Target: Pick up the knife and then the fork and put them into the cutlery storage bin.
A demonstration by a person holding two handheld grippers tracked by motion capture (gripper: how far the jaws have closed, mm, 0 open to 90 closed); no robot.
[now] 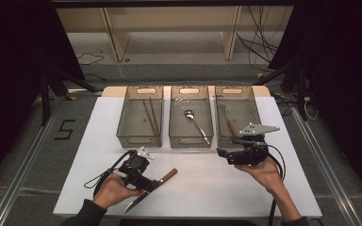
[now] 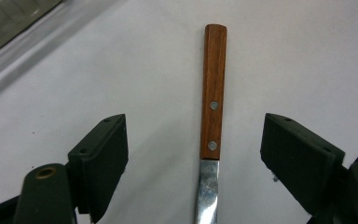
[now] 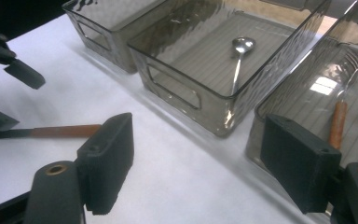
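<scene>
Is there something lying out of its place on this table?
Yes: the knife lies loose on the white table, between the open left gripper's jaws, while chopsticks, spoon and fork sit in bins.

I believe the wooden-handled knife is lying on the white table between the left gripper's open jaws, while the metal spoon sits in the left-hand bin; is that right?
Nearly: the metal spoon sits in the middle smoky transparent plastic bin, not the left-hand one, as the high view shows. The wooden-handled knife does lie on the white table between the left gripper's open jaws.
</scene>
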